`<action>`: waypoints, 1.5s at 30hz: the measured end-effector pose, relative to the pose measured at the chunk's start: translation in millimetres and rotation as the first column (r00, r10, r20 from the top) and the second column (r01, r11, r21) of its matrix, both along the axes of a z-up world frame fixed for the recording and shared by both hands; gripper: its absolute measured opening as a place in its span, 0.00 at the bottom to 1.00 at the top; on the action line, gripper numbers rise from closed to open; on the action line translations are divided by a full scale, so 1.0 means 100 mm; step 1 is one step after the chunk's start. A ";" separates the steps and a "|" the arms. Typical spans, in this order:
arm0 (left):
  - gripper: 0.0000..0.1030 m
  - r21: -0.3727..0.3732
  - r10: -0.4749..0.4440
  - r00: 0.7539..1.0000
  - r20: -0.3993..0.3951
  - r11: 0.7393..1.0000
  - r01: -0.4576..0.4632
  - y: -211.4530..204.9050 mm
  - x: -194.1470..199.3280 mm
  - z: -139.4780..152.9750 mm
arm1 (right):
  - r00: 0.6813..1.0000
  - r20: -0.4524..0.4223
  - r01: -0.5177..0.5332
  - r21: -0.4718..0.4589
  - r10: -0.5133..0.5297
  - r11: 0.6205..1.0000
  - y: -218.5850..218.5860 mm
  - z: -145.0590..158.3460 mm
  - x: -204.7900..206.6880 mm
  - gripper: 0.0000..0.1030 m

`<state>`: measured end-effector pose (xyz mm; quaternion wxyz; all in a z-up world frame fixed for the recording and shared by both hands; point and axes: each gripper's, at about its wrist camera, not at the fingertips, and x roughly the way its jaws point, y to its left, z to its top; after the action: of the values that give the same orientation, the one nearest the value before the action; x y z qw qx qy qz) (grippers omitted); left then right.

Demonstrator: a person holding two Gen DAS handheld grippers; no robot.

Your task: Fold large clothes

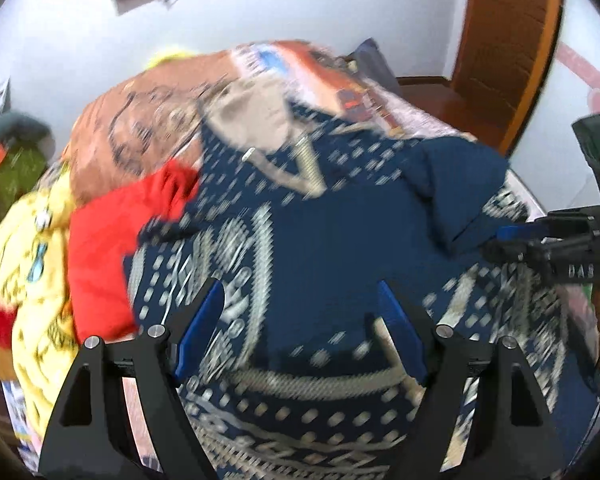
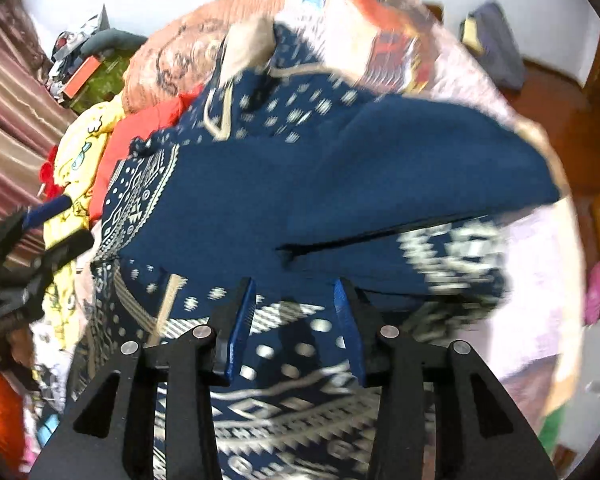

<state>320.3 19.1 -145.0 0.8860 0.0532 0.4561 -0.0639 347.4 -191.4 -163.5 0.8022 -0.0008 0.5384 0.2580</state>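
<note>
Left wrist view: left gripper [image 1: 302, 304] pointing down at navy patterned garment [image 1: 320, 240], jaws wide apart, nothing between the blue pads [image 1: 198, 332], no contact visible. Garment spread across the bed, cream print over most of it, plain navy flap [image 1: 452, 188] folded over on the right side. Beige lining at the neckline [image 1: 252, 124] near the far end. Red garment [image 1: 112, 240] just beside the navy one on the left, partly tucked under its edge; yellow cartoon-print garment [image 1: 32, 272] further left. Orange printed bedcover [image 1: 140, 120] beyond. Right gripper [image 1: 540, 248] at the right edge, over the flap's lower corner. Heavy motion blur.

Right wrist view: right gripper [image 2: 294, 316] pointing down over the same navy patterned garment [image 2: 300, 380], jaws partly apart, only cloth below them, nothing pinched. Plain navy flap [image 2: 380, 168] lying just past the fingertips, laid over the patterned body. Red garment [image 2: 140, 132] and yellow cartoon-print garment [image 2: 80, 160] at the left edge of the bed. Left gripper [image 2: 48, 232] at the far left, over the yellow one. Striped curtain [image 2: 8, 120] at the left. Blurred too.
</note>
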 end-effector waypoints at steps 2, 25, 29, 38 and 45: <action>0.76 -0.007 -0.041 0.999 0.014 0.999 0.042 -0.20 0.11 0.10 | 0.997 0.067 0.033 -0.023 -0.032 0.999 -0.17 0.11 -0.03 0.38; 0.69 0.006 -0.387 0.900 -0.199 0.918 0.396 -2.70 1.33 -0.62 | 0.916 0.101 0.393 -0.029 -0.389 0.919 -1.68 -0.14 0.16 0.53; 0.47 0.056 -0.348 0.919 -0.185 0.930 0.363 -2.73 1.42 -0.76 | 0.920 0.090 0.385 -0.028 -0.381 0.922 -1.69 -0.18 0.15 0.53; 0.06 -0.063 -0.287 0.958 0.002 0.956 0.286 -2.02 1.39 -0.04 | 0.936 0.129 0.337 -0.059 -0.327 0.940 -1.50 -0.13 0.15 0.53; 0.06 -0.110 -0.139 0.984 0.116 0.982 0.151 -0.89 1.03 0.52 | 0.945 0.147 0.296 -0.003 -0.293 0.955 -1.23 0.04 0.24 0.53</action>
<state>423.8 -69.9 -92.7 0.9038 0.0369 0.3981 -0.1524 371.7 -314.3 -159.4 0.8687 0.0507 0.4759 0.1277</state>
